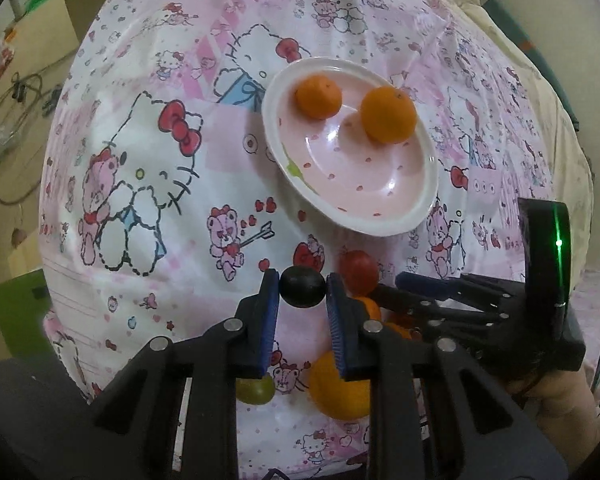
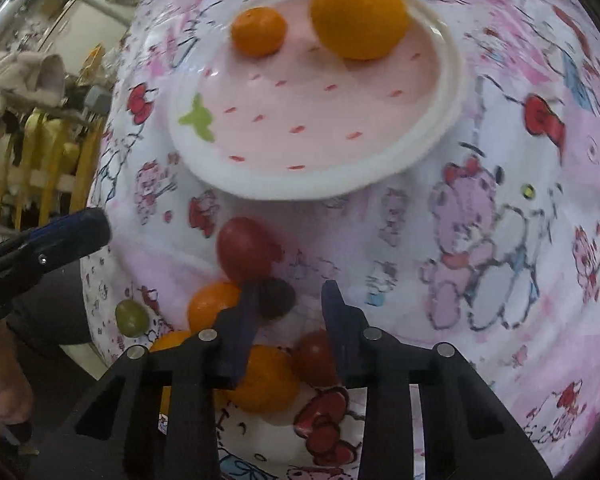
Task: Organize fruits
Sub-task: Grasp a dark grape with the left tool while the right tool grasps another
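Two oranges [image 1: 388, 114] already on pink plate [image 1: 424, 204]. Left gripper [image 1: 302, 294] clamped on dark grape [image 1: 302, 287] just below plate; right gripper [image 2: 288, 304] open over remaining fruit. Next, probably: carry grape onto plate, release.

Right gripper [image 2: 290, 304] is hovering with jaws parted over loose fruit; two oranges [image 2: 358, 16] are sitting in the pink plate [image 2: 312, 188], upper centre.
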